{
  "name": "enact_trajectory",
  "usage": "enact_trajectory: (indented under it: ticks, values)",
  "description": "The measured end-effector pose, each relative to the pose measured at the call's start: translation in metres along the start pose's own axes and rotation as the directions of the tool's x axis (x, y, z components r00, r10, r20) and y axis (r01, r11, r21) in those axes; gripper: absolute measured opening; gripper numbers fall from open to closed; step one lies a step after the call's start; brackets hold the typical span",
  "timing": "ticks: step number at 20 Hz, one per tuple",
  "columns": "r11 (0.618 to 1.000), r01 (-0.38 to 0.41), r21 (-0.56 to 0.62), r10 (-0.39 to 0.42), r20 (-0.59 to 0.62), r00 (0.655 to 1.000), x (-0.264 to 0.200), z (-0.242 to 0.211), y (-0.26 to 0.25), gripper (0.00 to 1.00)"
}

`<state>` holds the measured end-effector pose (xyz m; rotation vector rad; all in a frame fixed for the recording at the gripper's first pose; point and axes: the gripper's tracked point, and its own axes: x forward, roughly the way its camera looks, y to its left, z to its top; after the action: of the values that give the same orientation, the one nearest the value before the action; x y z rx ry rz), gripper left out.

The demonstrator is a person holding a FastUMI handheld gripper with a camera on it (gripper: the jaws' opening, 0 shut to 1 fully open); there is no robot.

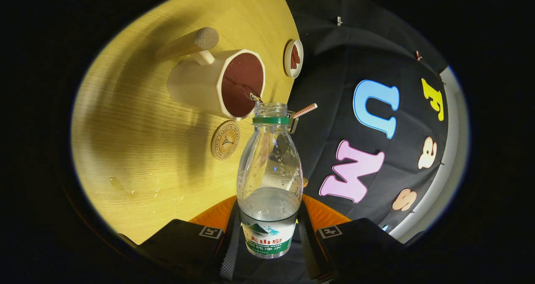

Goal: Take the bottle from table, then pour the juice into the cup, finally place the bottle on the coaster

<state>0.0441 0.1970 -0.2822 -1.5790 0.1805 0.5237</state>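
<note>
bottle point(269, 179): clear plastic, uncapped, green ring at the neck, label band near its base. held in the claw point(268, 234), one finger pressed to each side of its lower body, the claw closed down to the bottle's width. clear liquid fills roughly the lower part, with droplets on the inner wall above it. the base of the bottle is cut off behind the fingers.

cup point(217, 83): pale, faceted, with a round wooden handle on the side away from the bottle. it stands on the surface point(138, 150) just beyond the bottle's mouth. the inside reads as dark reddish brown with small specks; whether that is liquid or the inner wall is hard to make out. the bottle's open mouth sits at the cup's near rim, and a small bright glint shows where the two meet.

coaster point(225, 140): round, wooden, with an engraved mark; lies flat on the surface beside the bottle's neck and just below the cup, nothing on it.

small dish point(293, 58): beyond the cup, at the surface's edge, holding something dark red; contents unclear.

checked straw-like piece point(305, 110): pokes out from behind the bottle's neck, mostly hidden.

surface: yellow wood grain, a few wet spots near the bottle.
</note>
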Motion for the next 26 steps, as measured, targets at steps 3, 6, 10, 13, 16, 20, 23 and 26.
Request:
enact_trajectory:
  ticks: [3, 6, 10, 13, 16, 20, 23, 26]
  values:
    - [1.000, 0.008, -0.012, -0.008, 0.000, 1.000, 0.000, -0.001, -0.002, 0.67]
    - [1.000, 0.009, -0.017, -0.009, -0.007, 1.000, 0.002, -0.004, -0.002, 0.68]
    - [0.999, 0.015, -0.037, -0.015, -0.003, 1.000, 0.002, -0.004, -0.005, 0.67]
    - [0.998, 0.023, -0.062, -0.022, 0.011, 1.000, 0.001, 0.000, -0.009, 0.67]
    - [0.995, 0.037, -0.089, -0.035, 0.025, 0.999, 0.003, 0.005, -0.017, 0.67]
    - [0.992, 0.048, -0.118, -0.045, 0.026, 0.999, 0.009, 0.006, -0.024, 0.67]
    - [0.988, 0.060, -0.145, -0.056, 0.031, 0.998, 0.011, 0.006, -0.029, 0.67]
    - [0.980, 0.073, -0.183, -0.068, 0.036, 0.997, 0.011, 0.005, -0.031, 0.68]
